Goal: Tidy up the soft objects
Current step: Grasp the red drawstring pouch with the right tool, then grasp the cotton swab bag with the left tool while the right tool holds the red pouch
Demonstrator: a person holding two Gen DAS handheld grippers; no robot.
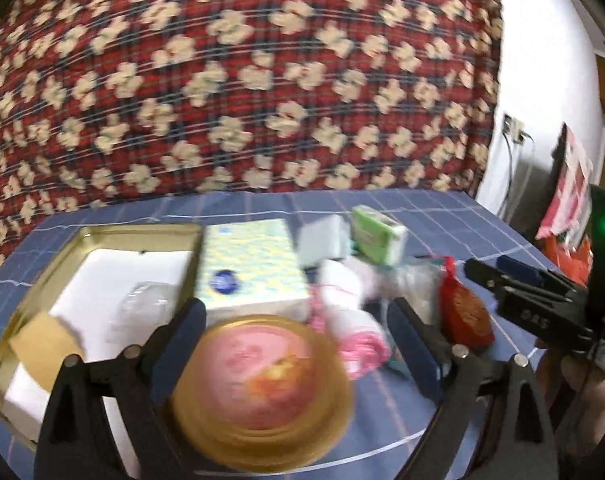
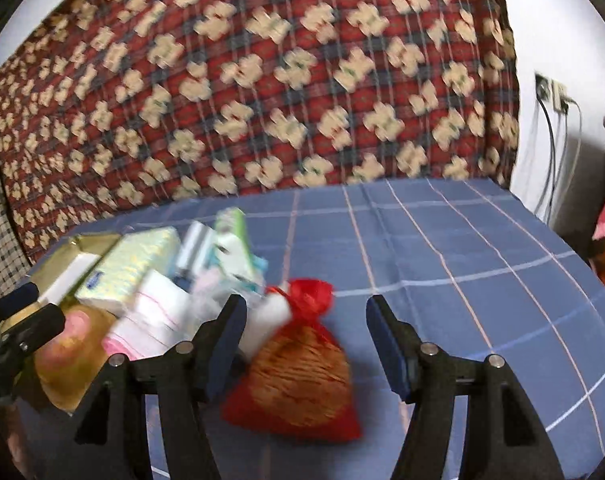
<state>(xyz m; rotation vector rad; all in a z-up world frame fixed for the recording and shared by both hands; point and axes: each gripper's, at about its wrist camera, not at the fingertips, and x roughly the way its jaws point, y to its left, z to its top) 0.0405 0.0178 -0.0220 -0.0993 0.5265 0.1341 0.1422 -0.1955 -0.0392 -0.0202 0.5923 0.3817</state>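
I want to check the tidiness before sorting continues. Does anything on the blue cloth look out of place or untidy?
Yes. Beside the tissue box, several packets lie in a loose, overlapping heap, some tilted. The red pouch lies apart on its side. The gold tin holds few items.

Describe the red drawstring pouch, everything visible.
The red pouch looks like sheer, shiny red fabric over a gold-orange filling or emblem; blur hides the detail. Its gathered neck points away from the camera and the full, rounded body lies nearer, resting on the blue checked cloth. It lies at the right edge of the cluttered pile, its neck against a white item. No gripper pad presses on it.
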